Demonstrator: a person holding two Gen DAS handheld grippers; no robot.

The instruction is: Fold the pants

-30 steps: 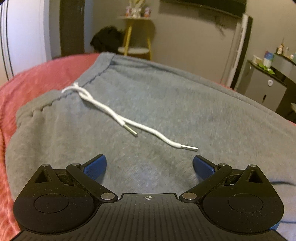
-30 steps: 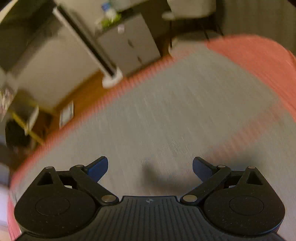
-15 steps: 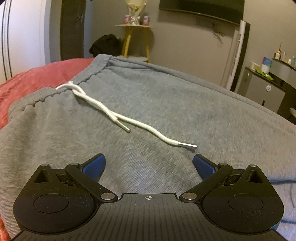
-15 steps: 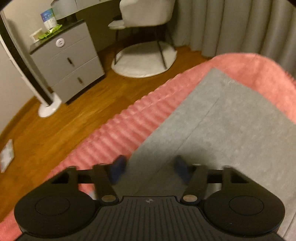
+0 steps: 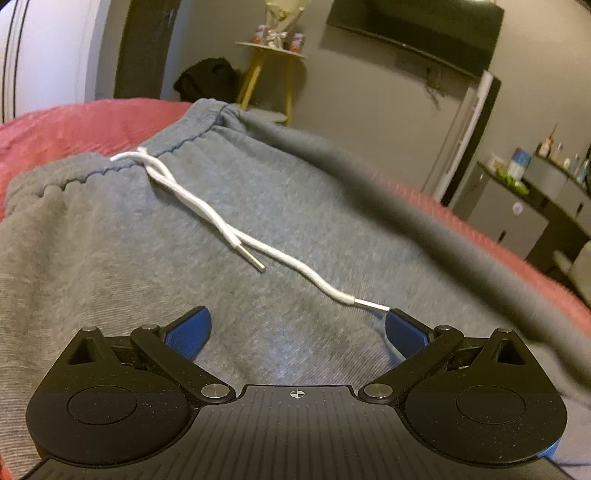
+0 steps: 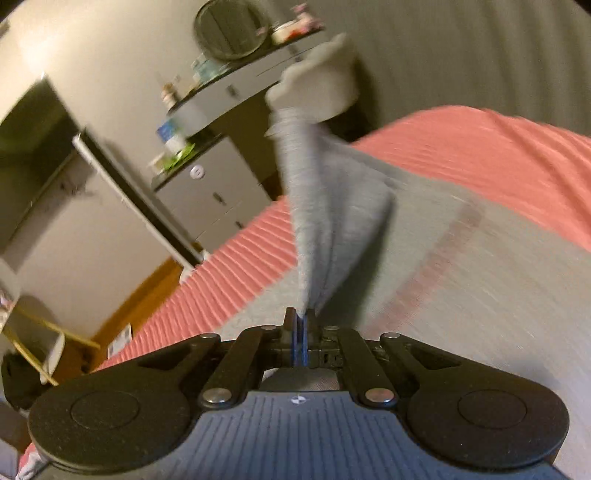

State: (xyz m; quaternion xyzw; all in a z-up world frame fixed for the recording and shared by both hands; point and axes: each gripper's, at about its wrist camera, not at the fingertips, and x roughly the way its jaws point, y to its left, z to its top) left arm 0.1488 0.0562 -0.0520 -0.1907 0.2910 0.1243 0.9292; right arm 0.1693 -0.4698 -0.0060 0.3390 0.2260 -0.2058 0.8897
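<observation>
Grey sweatpants [image 5: 155, 258] lie spread on a red bedspread [image 5: 66, 122], waistband at the far side, with a white drawstring [image 5: 207, 214] trailing across the cloth. My left gripper [image 5: 297, 328] hovers open just above the pants, nothing between its blue pads. A blurred grey fold of the pants [image 5: 424, 221] crosses the right of this view, lifted. In the right wrist view my right gripper [image 6: 300, 321] is shut on a pinched-up edge of the grey pants [image 6: 325, 221], which rises in a peak off the bedspread [image 6: 498, 158].
Past the bed's edge are a wooden floor [image 6: 125, 306], a grey drawer cabinet [image 6: 210, 192] with bottles on top, a white standing fan [image 5: 469, 136], a yellow-legged side table [image 5: 273, 74] and a wall-mounted TV [image 5: 413, 29].
My right gripper went from wide open to shut on the pant edge and swung across the bed, lifting the cloth. The left gripper stayed open and rolled slightly; a lifted fold entered its view.
</observation>
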